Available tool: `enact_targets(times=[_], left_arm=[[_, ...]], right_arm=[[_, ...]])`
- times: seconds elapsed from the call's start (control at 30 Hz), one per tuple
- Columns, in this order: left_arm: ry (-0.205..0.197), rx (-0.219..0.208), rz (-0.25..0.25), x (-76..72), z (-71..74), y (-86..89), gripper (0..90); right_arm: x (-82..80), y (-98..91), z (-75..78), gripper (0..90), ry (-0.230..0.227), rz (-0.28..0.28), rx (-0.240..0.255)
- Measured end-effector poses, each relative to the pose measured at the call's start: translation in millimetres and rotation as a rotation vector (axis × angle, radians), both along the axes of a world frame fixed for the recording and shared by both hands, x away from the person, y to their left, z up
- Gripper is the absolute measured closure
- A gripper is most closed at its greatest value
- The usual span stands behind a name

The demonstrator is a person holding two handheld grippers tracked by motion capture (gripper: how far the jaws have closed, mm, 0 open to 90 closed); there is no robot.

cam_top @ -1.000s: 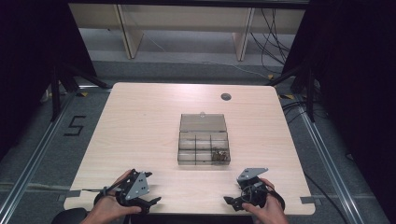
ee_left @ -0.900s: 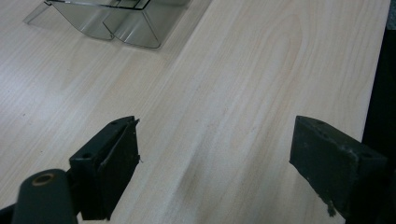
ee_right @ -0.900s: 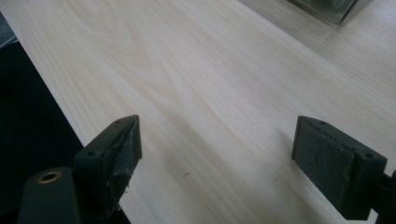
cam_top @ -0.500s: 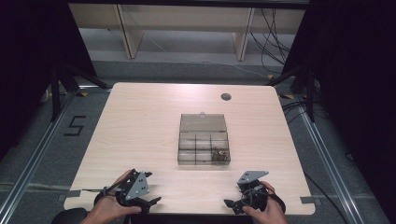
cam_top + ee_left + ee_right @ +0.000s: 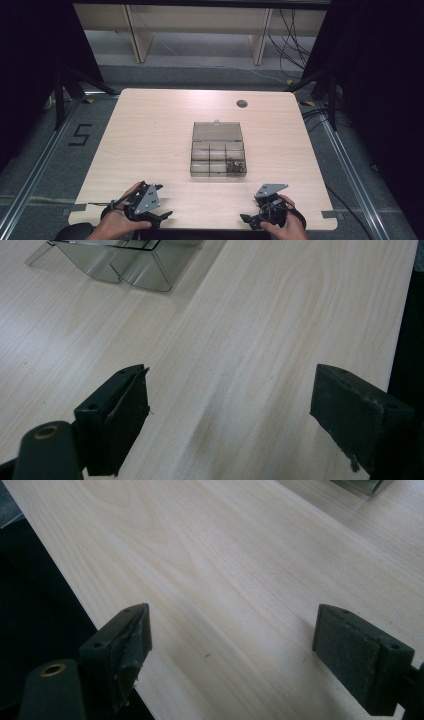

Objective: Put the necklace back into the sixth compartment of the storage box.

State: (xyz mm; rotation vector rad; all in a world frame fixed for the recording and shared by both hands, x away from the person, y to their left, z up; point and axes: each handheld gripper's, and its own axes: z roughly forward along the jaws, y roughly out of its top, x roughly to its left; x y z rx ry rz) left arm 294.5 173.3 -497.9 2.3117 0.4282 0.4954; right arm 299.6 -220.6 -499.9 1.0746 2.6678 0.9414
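A clear plastic compartment box (image 5: 218, 155) lies open at the middle of the table, lid folded back toward the far side. Small dark parts (image 5: 235, 165) fill its near right compartment. My left gripper (image 5: 162, 216) rests at the near left edge, held by a hand, jaws wide apart over bare wood (image 5: 227, 410). A corner of the box (image 5: 125, 262) shows at the top of the left gripper view. My right gripper (image 5: 246, 220) sits at the near right edge, also open with nothing between its pads (image 5: 230, 650). Both stay well short of the box.
The light wooden table (image 5: 150, 135) has a round cable hole (image 5: 242, 103) at the far right. Its near edge (image 5: 75, 595) runs just beside the right gripper's jaws. Dark floor and metal rails surround the table; shelving legs stand behind.
The right gripper has shifted slightly toward the near edge and turned a little. The left gripper and the box have stayed put.
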Motion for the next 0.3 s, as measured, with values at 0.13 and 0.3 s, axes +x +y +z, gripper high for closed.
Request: enact_targets(times=[0.13, 0.3], left_arm=[[-0.004, 0.011, -0.001, 0.3, 0.4, 0.4, 15.0], [-0.005, 0.012, 0.002, 0.3, 0.4, 0.4, 15.0]], right_arm=[[-0.3, -0.3, 1.4, 16.9, 0.016, -0.015, 0.007], [-0.6, -2.5, 3.6, 16.9, 0.028, -0.055, 0.003]])
